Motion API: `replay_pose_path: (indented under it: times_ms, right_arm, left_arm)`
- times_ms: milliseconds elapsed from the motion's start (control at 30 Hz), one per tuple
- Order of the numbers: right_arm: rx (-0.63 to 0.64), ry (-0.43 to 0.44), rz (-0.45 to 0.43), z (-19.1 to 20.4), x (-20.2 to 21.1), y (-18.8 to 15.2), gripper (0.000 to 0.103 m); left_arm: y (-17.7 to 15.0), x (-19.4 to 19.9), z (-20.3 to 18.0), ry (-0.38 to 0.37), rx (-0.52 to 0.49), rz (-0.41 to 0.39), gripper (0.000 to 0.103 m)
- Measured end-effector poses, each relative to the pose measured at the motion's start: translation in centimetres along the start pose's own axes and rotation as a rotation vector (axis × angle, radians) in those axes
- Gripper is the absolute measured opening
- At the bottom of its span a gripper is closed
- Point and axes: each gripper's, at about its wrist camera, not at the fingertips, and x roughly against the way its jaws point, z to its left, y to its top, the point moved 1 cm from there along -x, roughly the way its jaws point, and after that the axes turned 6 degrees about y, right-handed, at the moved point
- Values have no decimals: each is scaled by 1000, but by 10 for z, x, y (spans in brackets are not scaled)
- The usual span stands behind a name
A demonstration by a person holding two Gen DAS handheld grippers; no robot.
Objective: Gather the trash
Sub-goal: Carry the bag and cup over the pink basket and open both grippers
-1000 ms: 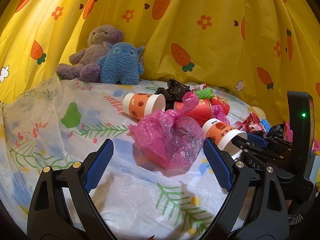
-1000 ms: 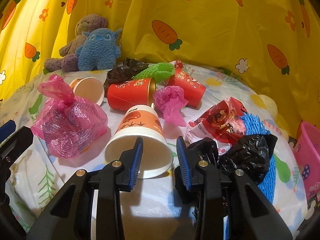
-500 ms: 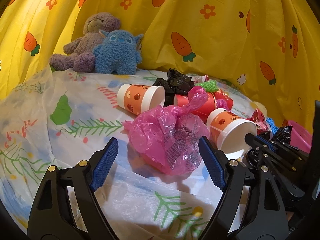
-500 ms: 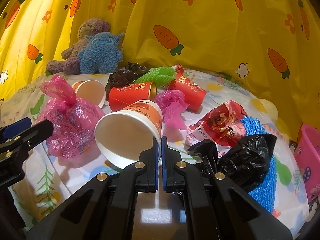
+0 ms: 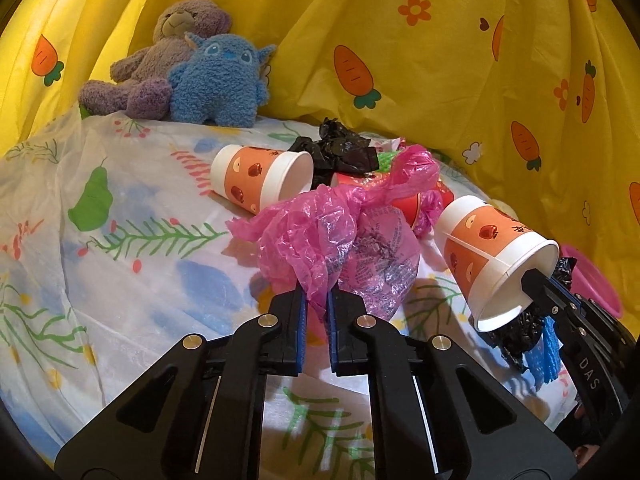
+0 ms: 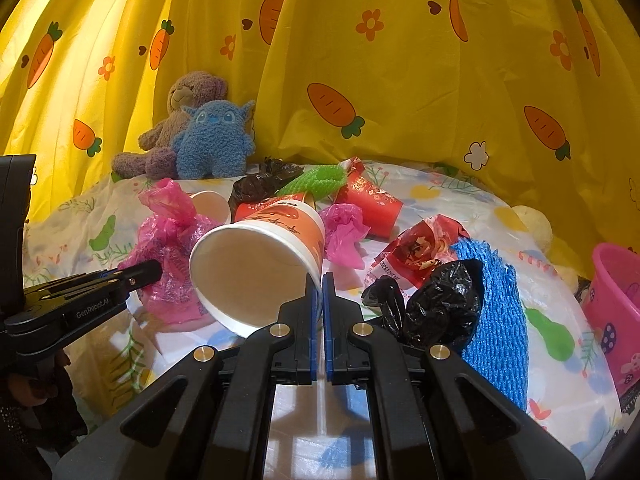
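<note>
We have the crumpled pink plastic bag (image 5: 340, 248) pinched by a fold in the left gripper (image 5: 316, 300), its fingers nearly closed; the bag lies on the plastic-covered surface (image 5: 120, 280). The right gripper (image 6: 319, 280) is clamped on the rim of the orange-and-white paper cup (image 6: 260, 264), tilted off the surface. We judge both grasps made; next comes carrying them to the pink plastic bin (image 6: 616, 300), cut off at the frame edge. The bin's inside is hidden.

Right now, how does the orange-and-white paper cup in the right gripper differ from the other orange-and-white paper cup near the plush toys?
The held cup is pinched at its rim by the right gripper and tilted off the tablecloth. The far cup lies free on its side, untouched. Both share the apple print.
</note>
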Motion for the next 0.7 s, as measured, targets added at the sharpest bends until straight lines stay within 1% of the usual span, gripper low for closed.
replay_pose_path:
  times_ms: [133,233,333,400,567,700]
  right_arm:
    - [-6,5,-42,-2,14,3,4]
    - [-16,4,-81,-5,28,8,4]
    - [-25,-3,-114,-9,42,13,4]
    - [-29,-17,-133,-14,51,16,4]
    - [-47,-82,-170,-35,73,20,4]
    - [-68,-178,-192,-64,94,22,4]
  left_arm:
    - [6,27,-4,-17,2,-76,7]
    - [14,43,-9,-29,-3,-117,7]
    - [19,51,-18,-40,-20,-137,7]
    - [20,54,-27,-63,-31,-140,7]
    - [25,62,-66,-131,-98,-157,7]
    - [29,64,-113,-223,-162,-160,7]
